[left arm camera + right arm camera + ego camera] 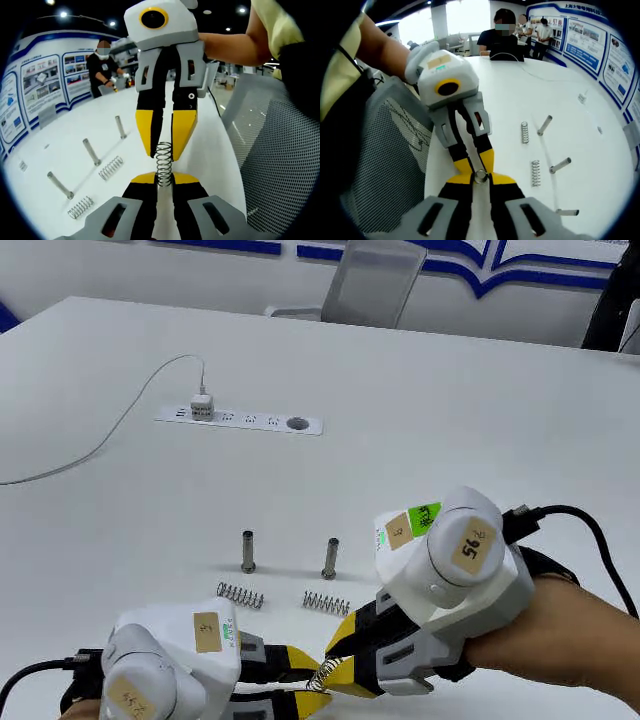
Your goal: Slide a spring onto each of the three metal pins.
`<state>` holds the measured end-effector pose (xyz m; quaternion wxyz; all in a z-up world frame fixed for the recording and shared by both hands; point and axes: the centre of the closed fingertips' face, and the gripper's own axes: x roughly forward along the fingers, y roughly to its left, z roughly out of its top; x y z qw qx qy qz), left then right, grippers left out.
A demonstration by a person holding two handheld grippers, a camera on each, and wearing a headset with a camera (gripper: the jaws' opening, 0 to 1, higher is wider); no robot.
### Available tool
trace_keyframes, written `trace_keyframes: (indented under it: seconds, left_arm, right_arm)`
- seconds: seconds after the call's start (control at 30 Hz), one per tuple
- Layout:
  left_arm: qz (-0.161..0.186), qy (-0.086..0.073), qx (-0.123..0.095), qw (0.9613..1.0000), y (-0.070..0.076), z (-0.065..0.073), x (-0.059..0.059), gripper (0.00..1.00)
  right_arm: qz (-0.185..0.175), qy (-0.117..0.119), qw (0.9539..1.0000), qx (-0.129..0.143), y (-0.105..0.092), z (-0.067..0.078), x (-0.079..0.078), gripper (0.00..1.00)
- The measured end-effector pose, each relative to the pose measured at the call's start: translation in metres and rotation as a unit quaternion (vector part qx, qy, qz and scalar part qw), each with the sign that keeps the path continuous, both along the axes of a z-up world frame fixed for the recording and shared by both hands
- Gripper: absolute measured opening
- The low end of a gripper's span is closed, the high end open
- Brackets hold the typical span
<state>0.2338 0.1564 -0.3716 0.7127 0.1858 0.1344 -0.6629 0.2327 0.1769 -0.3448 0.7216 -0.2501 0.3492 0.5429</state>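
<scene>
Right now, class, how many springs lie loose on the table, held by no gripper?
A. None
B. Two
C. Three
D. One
B: one loose spring and a second loose spring lie on the table, while the third spring is clamped between the left gripper and the right gripper.

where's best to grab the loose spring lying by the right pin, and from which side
I'd take the spring across its middle coils, tongs coming down from above, jaws on its two long sides. It lies flat on the table, and a mid grip leaves both ends free for the pin.
</scene>
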Motion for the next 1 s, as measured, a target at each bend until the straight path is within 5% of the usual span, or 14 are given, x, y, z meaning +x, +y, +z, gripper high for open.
trace_keyframes:
  seconds: [1.0]
  left_arm:
    - [0.008, 0.012, -0.016, 0.9998, -0.006, 0.007, 0.002, 0.11]
  right_arm:
    - [-0.01, -0.018, 0.9995, 0.024, 0.009, 0.009, 0.005, 0.12]
